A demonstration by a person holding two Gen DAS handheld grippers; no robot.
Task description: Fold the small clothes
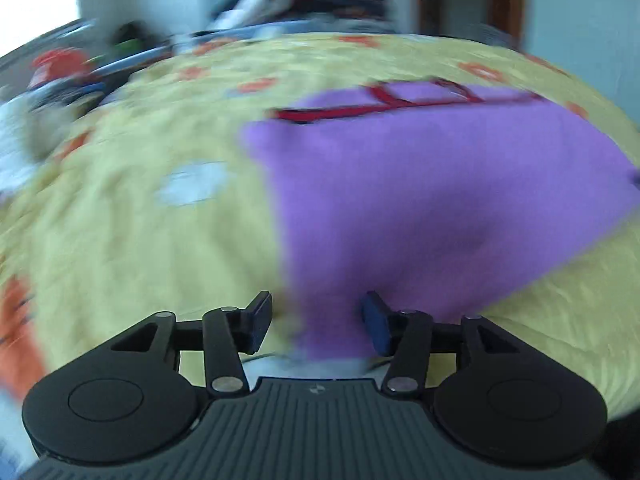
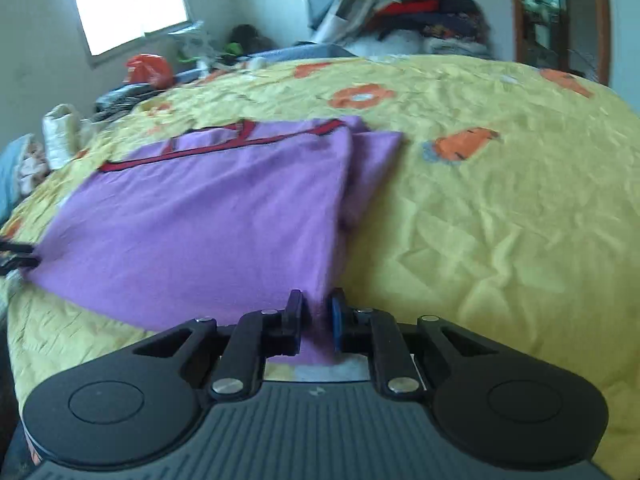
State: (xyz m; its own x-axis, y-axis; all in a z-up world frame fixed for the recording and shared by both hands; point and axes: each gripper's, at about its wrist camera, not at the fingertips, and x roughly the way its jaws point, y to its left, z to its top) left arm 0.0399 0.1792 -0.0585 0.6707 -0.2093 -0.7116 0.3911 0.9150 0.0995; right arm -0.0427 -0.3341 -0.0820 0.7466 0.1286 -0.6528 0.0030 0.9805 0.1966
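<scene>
A small purple garment [image 2: 208, 204] with red trim at its far edge lies on the yellow bedspread [image 2: 500, 220]. It also shows in the blurred left wrist view [image 1: 432, 200]. My right gripper [image 2: 316, 316] is shut on the garment's near right corner. My left gripper [image 1: 316, 318] stands with its jaws apart around the garment's near left corner; the cloth runs between the fingers. The left gripper's tip [image 2: 16, 258] shows at the left edge of the right wrist view, at the garment's left corner.
The bedspread has orange flower prints [image 2: 362, 96]. A pile of clothes [image 2: 416, 12] sits behind the bed. A red bag [image 2: 148, 68], a window [image 2: 128, 4] and clutter lie at the far left. A mirror [image 2: 560, 12] stands at the far right.
</scene>
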